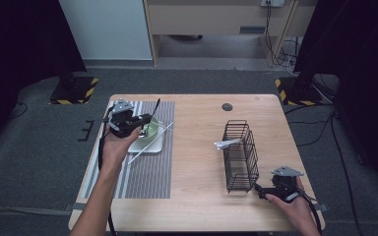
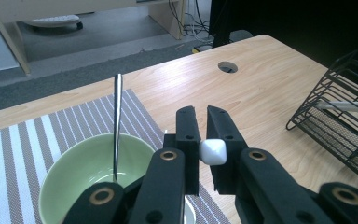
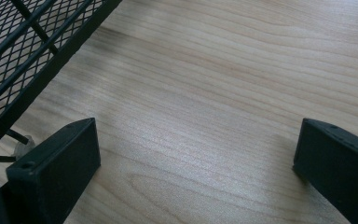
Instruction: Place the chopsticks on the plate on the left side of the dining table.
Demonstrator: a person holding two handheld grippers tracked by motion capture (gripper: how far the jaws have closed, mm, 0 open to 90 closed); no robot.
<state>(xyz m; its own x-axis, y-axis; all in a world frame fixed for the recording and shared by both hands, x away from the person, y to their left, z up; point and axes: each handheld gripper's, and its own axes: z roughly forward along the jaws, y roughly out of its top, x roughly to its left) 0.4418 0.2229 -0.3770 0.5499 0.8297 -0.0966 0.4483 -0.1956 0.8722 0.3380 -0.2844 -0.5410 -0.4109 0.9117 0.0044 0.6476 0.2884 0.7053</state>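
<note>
My left gripper (image 1: 146, 120) hovers over a green bowl (image 2: 79, 175) that sits on a white plate (image 1: 147, 145) on the striped placemat (image 1: 147, 174). In the left gripper view the left gripper (image 2: 203, 112) is shut on the faceted end of a white chopstick (image 2: 213, 151). In the high view the white chopstick (image 1: 150, 143) slants across the plate. A dark chopstick (image 2: 117, 121) leans upright in the bowl. My right gripper (image 1: 262, 190) rests low by the near corner of a black wire basket (image 1: 240, 156). In the right gripper view the right gripper (image 3: 196, 130) is open wide over bare wood.
A white utensil (image 1: 228, 144) lies in the wire basket (image 2: 340, 123), sticking out of its left side. A round cable hole (image 1: 227, 106) sits near the table's far edge. The wooden table (image 1: 197, 147) shows bare wood between placemat and basket. The basket's mesh (image 3: 23, 51) is just left of my right gripper.
</note>
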